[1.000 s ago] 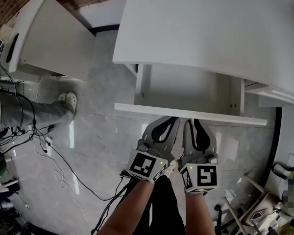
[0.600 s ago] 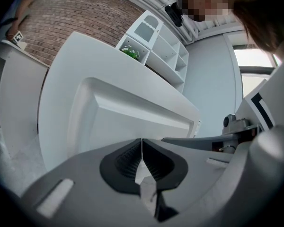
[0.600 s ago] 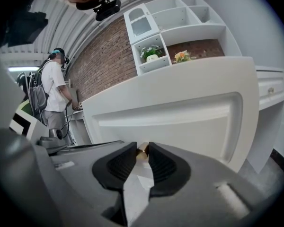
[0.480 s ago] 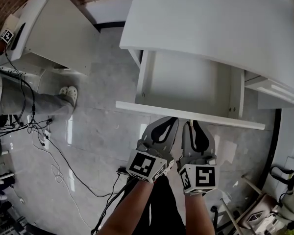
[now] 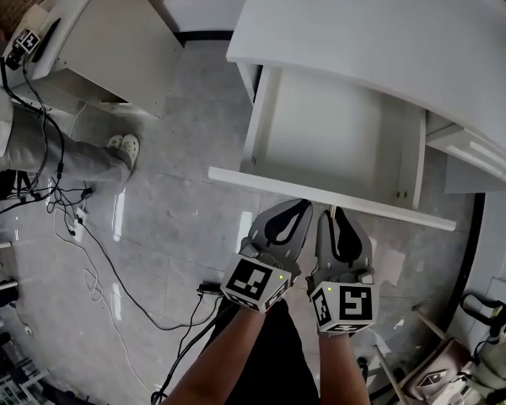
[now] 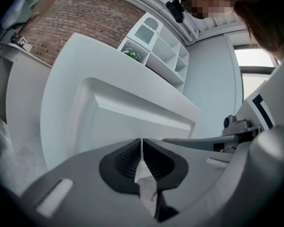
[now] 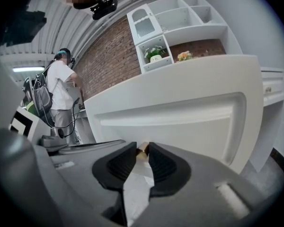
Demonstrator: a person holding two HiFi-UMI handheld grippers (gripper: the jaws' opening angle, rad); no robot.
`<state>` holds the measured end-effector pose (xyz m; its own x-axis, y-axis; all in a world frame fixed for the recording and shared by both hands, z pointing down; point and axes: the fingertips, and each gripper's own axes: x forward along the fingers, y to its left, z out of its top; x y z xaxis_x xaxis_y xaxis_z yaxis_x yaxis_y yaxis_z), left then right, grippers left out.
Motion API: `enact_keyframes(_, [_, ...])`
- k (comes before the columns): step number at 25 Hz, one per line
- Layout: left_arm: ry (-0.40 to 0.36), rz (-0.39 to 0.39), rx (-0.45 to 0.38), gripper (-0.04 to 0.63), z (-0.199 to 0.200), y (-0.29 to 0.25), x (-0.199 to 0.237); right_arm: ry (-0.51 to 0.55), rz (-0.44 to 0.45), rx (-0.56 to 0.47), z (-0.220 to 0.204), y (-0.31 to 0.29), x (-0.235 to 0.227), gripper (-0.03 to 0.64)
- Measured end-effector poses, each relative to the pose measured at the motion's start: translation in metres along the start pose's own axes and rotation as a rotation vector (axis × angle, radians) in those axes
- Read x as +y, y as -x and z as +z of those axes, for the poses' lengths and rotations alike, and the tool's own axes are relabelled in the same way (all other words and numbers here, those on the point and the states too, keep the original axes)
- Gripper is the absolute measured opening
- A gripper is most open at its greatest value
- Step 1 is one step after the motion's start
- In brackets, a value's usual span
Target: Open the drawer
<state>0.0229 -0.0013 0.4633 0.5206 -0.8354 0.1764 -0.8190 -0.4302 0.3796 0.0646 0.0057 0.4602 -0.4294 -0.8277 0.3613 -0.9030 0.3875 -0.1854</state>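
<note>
Because the small brass-coloured knob (image 7: 142, 149) sits mid-front on the smooth, flat-panelled white drawer (image 5: 337, 142), your right gripper (image 5: 336, 213) has its ribbed black pads (image 7: 161, 164) pinched on it, which looks like a firm purchase for pulling. Your left gripper (image 5: 297, 207) sits just beside it, jaws pressed together on nothing. The drawer stands well out from under the glossy white desk top (image 5: 388, 40), its shallow box bare inside, above the grey marbled floor tiles (image 5: 177, 218).
</note>
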Motion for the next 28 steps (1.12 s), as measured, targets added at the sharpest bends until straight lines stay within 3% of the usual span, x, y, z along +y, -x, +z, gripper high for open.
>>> enact_keyframes(28, [0.010,-0.047,0.057,0.014,-0.023,0.054,-0.026,-0.005,-0.020,-0.005,-0.025,0.052,0.026,0.078])
